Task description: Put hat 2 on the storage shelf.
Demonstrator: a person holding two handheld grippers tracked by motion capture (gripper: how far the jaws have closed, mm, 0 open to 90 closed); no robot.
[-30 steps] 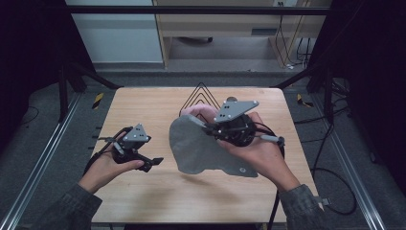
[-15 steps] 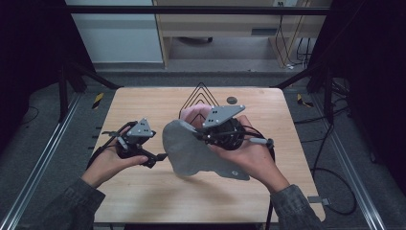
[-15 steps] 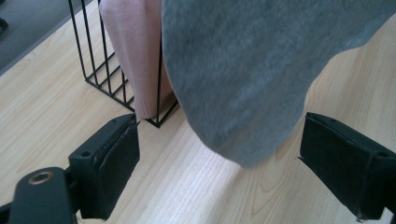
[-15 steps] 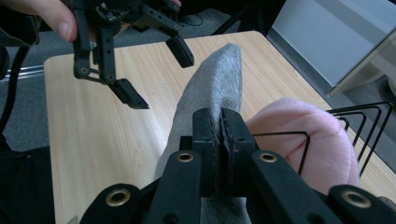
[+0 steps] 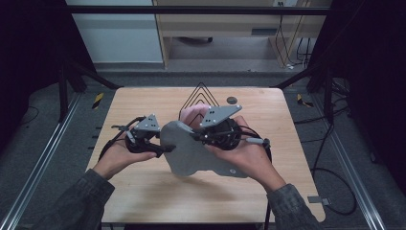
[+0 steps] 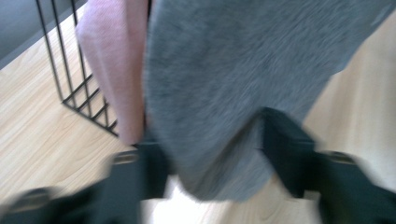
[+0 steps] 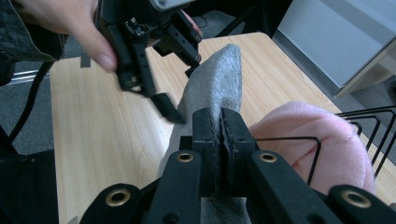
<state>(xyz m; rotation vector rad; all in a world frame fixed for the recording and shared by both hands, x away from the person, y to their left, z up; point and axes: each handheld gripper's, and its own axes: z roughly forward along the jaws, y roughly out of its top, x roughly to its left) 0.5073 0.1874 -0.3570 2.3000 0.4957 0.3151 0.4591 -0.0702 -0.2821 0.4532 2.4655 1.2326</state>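
We hold a grey cloth (image 5: 191,153) above the bench's middle: our right tool (image 7: 219,126) is clamped on its upper edge, and our left tool (image 6: 210,154), just closing, straddles the lower left edge (pads not yet pressing), pink cloth (image 5: 196,114) behind.

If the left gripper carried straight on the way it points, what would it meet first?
Most likely the grey cloth, whose edge already hangs between the closing left gripper's jaws; the pink cloth lies just beside it.
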